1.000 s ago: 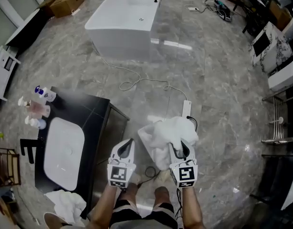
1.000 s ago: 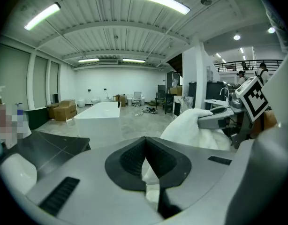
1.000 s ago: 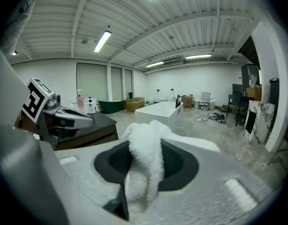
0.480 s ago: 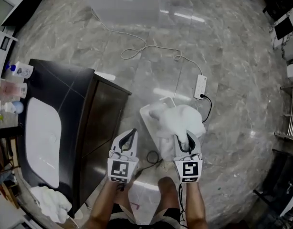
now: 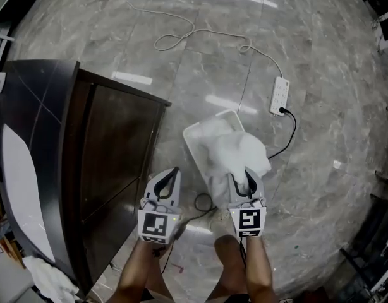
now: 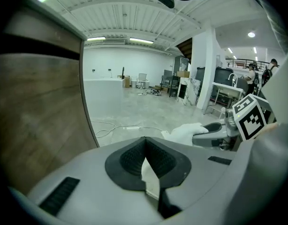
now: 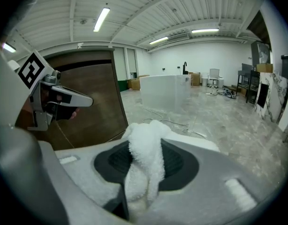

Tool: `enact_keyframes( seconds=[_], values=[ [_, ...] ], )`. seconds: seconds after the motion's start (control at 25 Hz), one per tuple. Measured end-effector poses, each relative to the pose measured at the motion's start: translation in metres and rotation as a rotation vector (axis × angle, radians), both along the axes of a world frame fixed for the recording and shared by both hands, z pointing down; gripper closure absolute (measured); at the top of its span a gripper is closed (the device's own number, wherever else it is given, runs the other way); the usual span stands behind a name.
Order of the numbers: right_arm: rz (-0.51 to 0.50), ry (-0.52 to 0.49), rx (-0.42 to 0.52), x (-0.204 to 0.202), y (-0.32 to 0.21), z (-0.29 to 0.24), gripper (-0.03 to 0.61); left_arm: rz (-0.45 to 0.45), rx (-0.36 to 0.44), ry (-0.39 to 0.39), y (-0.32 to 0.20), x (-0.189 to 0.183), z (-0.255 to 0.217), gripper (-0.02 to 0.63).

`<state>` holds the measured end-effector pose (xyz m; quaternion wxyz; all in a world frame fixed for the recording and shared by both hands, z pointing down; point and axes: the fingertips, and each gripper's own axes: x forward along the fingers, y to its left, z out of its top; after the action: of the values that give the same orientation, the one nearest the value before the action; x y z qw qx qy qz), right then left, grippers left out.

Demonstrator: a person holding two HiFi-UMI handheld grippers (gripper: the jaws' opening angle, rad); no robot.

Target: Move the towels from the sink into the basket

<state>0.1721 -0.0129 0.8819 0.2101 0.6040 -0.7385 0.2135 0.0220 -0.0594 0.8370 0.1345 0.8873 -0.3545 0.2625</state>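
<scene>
A white towel (image 5: 237,151) hangs bunched from my right gripper (image 5: 245,177), which is shut on it; it droops over the white basket (image 5: 193,133) on the floor. In the right gripper view the towel (image 7: 145,146) fills the gap between the pads. My left gripper (image 5: 174,171) hovers left of the basket beside the cabinet, its jaws shut with nothing held. The left gripper view shows its pads (image 6: 132,158) meeting at the tips. Another white towel (image 5: 50,281) lies on the counter by the white sink (image 5: 18,191) at the far left.
The dark wooden vanity cabinet (image 5: 115,150) stands directly left of my left gripper. A white power strip (image 5: 280,95) with a black plug and a looping white cable (image 5: 181,35) lie on the grey marble floor beyond the basket. The person's feet stand just behind the basket.
Both grippers have dropped toward the floor, the right one carrying the towel down over the basket. The view has closed in on the floor and cabinet.
</scene>
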Motion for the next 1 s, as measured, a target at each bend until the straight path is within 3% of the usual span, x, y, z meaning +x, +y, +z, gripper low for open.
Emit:
enact_keyframes(
  seconds=[0.2,0.36,0.52,0.6,0.68,0.8,1.0],
  values=[
    [-0.02,0.0,-0.037,-0.005,0.002,0.057,0.443,-0.095,-0.093,0.027,0.003,-0.002,0.043,0.604],
    [-0.018,-0.006,-0.056,-0.006,0.003,0.086,0.442,-0.023,-0.055,-0.002,0.011,-0.008,0.073,0.604],
    [-0.015,-0.033,-0.075,-0.008,0.003,0.101,0.429,-0.057,-0.105,0.003,0.017,-0.009,0.081,0.604],
    [-0.002,-0.064,-0.083,-0.009,0.002,0.107,0.347,-0.052,-0.103,-0.003,0.018,-0.011,0.084,0.604],
    [0.003,-0.095,-0.081,-0.011,0.001,0.11,0.19,-0.069,-0.118,0.003,0.017,-0.01,0.083,0.604],
    [-0.005,-0.102,-0.093,-0.013,0.003,0.115,0.172,-0.093,-0.137,0.016,0.015,-0.006,0.081,0.604],
    [-0.004,-0.092,-0.103,-0.01,0.005,0.116,0.172,-0.056,-0.116,0.011,0.016,0.0,0.079,0.604]
  ],
)
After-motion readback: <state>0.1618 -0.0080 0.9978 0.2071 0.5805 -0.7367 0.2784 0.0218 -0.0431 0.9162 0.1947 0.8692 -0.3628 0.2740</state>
